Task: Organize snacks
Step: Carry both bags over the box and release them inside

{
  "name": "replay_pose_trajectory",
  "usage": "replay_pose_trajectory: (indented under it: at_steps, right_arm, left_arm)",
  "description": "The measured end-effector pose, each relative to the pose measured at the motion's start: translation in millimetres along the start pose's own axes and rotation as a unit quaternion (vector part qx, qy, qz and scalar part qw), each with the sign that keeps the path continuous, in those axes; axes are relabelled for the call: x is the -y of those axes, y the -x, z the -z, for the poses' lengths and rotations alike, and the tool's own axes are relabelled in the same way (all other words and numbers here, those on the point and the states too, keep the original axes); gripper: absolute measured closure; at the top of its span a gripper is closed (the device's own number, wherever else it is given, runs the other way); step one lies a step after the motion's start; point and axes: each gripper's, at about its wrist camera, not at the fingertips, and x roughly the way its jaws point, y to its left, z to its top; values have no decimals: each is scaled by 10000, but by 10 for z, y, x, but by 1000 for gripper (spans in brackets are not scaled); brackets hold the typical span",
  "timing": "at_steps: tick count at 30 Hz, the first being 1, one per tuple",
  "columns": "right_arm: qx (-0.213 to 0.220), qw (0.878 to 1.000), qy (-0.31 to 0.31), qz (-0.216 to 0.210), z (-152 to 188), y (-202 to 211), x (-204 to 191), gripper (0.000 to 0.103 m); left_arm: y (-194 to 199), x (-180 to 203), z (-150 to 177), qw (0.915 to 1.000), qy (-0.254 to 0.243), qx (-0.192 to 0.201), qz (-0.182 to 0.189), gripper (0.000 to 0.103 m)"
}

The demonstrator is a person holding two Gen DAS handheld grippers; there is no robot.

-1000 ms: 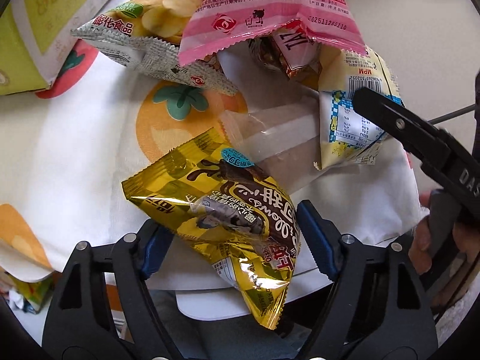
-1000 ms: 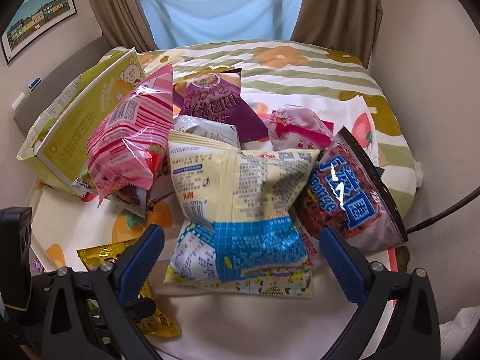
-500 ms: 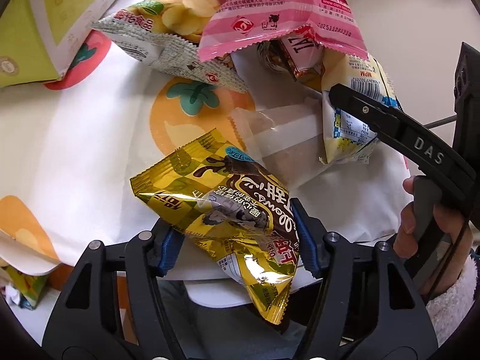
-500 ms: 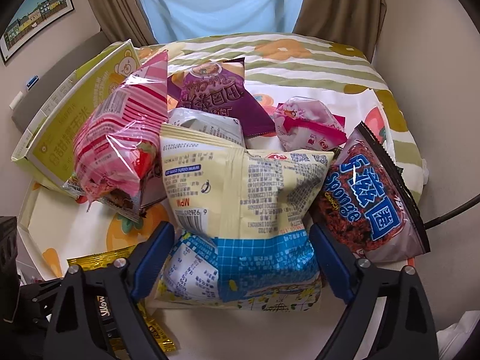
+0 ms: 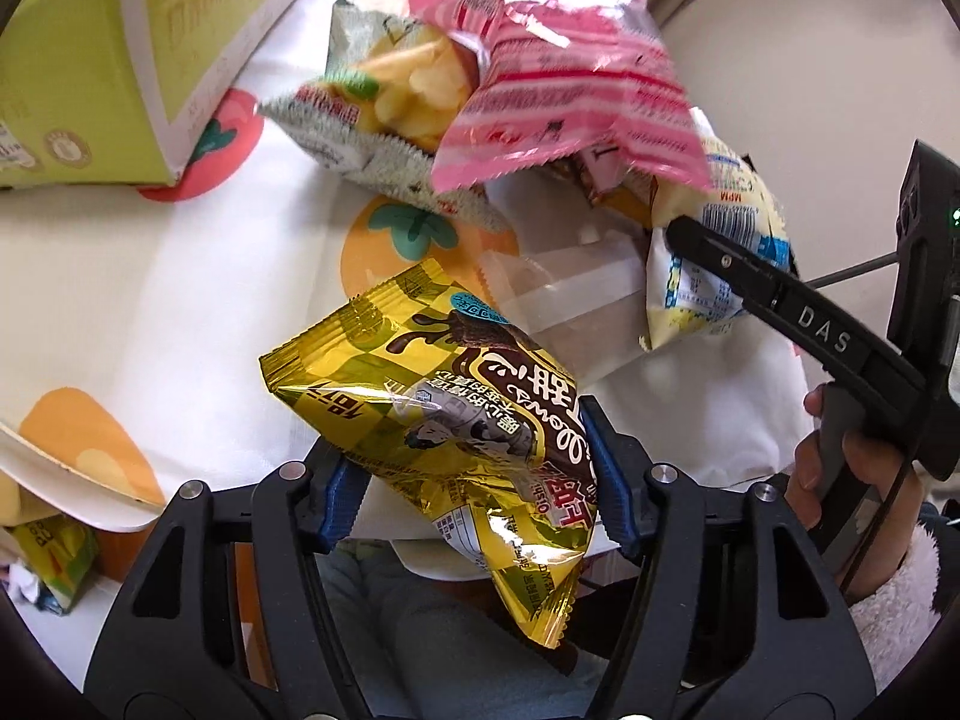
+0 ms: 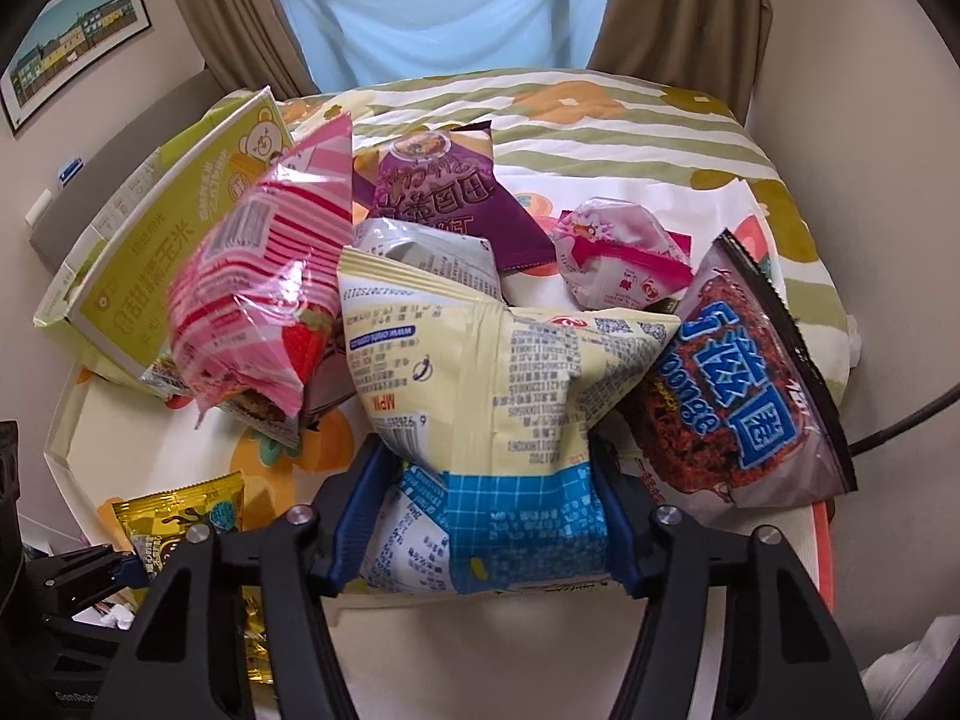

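My left gripper (image 5: 474, 474) is shut on a gold snack packet (image 5: 444, 408), pinched between the blue pads at the near edge of the fruit-print cloth (image 5: 150, 300). The packet also shows in the right wrist view (image 6: 186, 516). My right gripper (image 6: 480, 516) is shut on a pale yellow and blue snack bag (image 6: 492, 396), squeezed at its lower half; in the left wrist view that bag (image 5: 726, 240) sits at the right behind the right gripper's black finger (image 5: 774, 294).
A pink striped bag (image 6: 264, 300), a purple bag (image 6: 444, 192), a dark "Sponge" bag (image 6: 744, 384) and a small pink-white packet (image 6: 618, 264) lie around. A green carton (image 6: 162, 240) stands at the left. A chip bag (image 5: 384, 96) and a clear wrapper (image 5: 570, 300) lie mid-cloth.
Both grippers have closed from open: the left onto the gold packet, the right onto the yellow and blue bag, which now bulges above the pads.
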Motion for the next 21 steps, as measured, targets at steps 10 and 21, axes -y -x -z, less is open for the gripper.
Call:
replay_pose_trajectory:
  at_steps: [10,21]
  right_arm:
    - [173,9997,-174,-64,45,399,65,45]
    - [591,9979,30,-253,-205,935,-41,45]
  left_arm:
    - [499,96,-77,9993,-100,348,80,43]
    - [1196,222,-184,9939,82,1098,35,43]
